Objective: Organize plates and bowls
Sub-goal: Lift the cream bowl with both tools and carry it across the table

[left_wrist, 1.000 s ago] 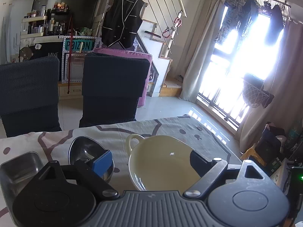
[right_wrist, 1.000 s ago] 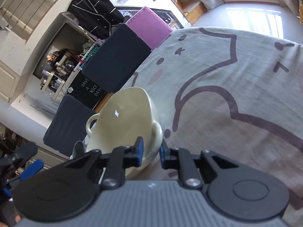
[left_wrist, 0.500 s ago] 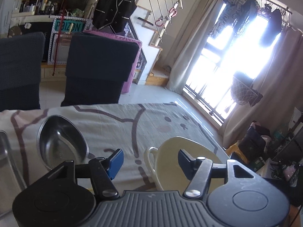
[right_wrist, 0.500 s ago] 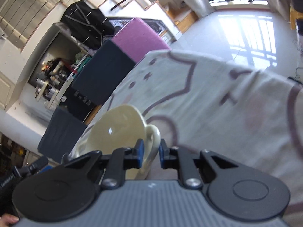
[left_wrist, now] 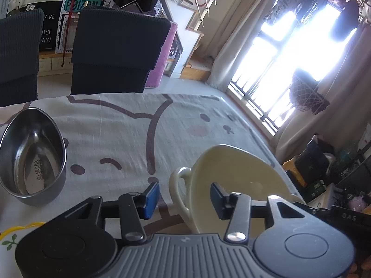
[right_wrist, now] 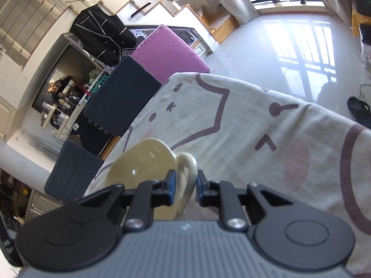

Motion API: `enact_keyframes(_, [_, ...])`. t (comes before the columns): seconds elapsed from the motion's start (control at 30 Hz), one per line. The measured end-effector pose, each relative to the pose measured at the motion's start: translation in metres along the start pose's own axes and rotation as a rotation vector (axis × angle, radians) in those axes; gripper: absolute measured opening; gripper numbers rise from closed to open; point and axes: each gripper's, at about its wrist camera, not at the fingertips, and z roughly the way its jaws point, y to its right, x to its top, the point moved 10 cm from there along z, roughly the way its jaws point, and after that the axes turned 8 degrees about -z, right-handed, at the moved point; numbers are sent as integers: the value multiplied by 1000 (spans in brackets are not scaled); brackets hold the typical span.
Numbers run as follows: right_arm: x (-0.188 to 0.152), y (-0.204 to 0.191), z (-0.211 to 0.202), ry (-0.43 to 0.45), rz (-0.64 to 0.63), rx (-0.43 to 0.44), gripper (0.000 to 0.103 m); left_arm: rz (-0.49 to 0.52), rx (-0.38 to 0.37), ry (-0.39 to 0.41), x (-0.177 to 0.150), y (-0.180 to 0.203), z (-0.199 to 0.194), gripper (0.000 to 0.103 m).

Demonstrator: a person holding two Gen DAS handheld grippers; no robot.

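Closing in from both ends, the two grippers now bracket the cream bowl [left_wrist: 241, 176], which sits on the cartoon-print cloth [left_wrist: 129, 129] near the table's window-side corner. The left gripper [left_wrist: 184, 199] has dropped toward the bowl over the last second, and its jaws have just been closing from wide apart to a moderate gap. One loop handle [left_wrist: 178, 185] and a stretch of rim lie between the pads, but neither pad presses on them yet, so this tool is released, not grasping.

On the opposite side, the right gripper [right_wrist: 185, 186] straddles the bowl's other handle [right_wrist: 189, 171]. A second ago its pads were tighter around that handle as the bowl slid across the cloth; the jaws have just been opening slightly. The handle fills most of the gap, and whether the pads touch it or have just let go I cannot tell.

My reading is that the bowl has been brought to a new spot and is being handed over, or is about to be carried by both handles. The steel bowl [left_wrist: 32, 157] stands well apart at the left, a likely nesting partner. The left jaws need to close further before any lift.
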Motion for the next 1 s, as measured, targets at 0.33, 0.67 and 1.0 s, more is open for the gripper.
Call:
enact_keyframes(0.33, [4, -10, 5, -13, -132, -65, 32, 9, 13, 12, 1, 1, 6, 23])
enact_keyframes(0.67, [-3, -14, 8, -80, -191, -85, 21, -26, -13, -36, -21, -8, -13, 20])
enact_keyframes(1.0, [-3, -21, 10, -130, -295, -103, 25, 50, 94, -124, -35, 1, 9, 25])
